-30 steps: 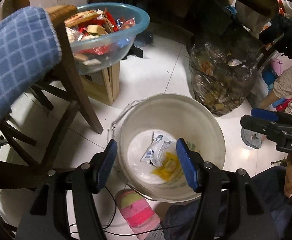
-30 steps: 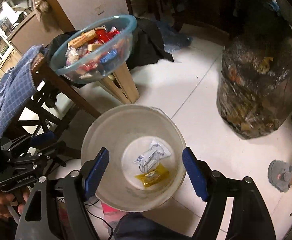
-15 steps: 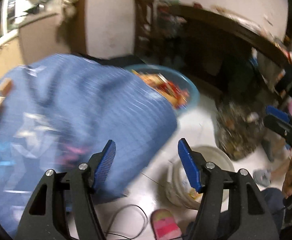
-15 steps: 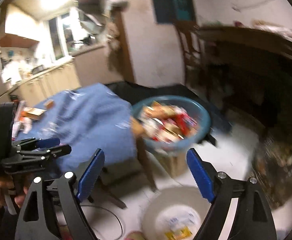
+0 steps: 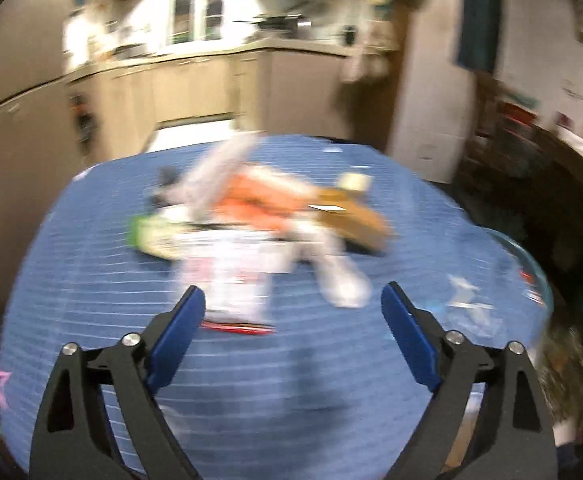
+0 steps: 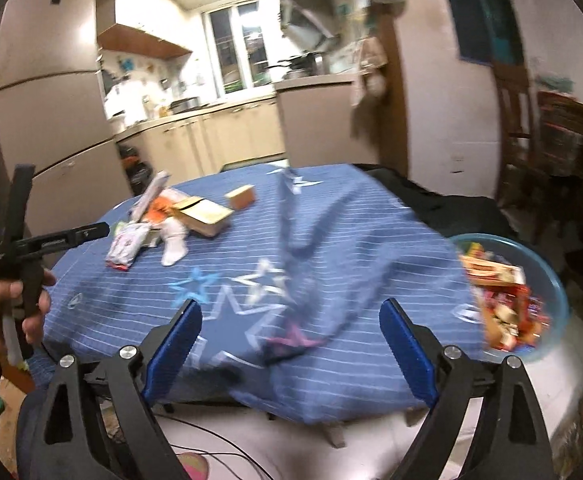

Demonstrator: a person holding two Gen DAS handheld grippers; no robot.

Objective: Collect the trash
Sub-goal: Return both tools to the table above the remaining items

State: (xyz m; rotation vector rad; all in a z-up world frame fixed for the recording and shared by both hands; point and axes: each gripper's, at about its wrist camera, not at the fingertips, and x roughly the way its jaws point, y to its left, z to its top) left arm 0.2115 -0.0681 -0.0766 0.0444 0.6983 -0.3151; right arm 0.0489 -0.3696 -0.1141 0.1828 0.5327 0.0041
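Observation:
A pile of trash lies on a table under a blue striped cloth: a white wrapper, a white sock-like piece, a brown cardboard box and an orange packet. In the blurred left wrist view the same pile lies just beyond my left gripper, which is open and empty above the cloth. My right gripper is open and empty over the cloth's near edge. The left gripper's body shows at far left, near the pile.
A blue bowl full of snack wrappers sits at the table's right edge. Kitchen cabinets and a fridge stand behind. A wooden chair stands at right. A cable lies on the white floor below.
Both grippers have swung up from the white bucket on the floor to the tabletop. The bucket has left view and the trash pile on the cloth has come into view.

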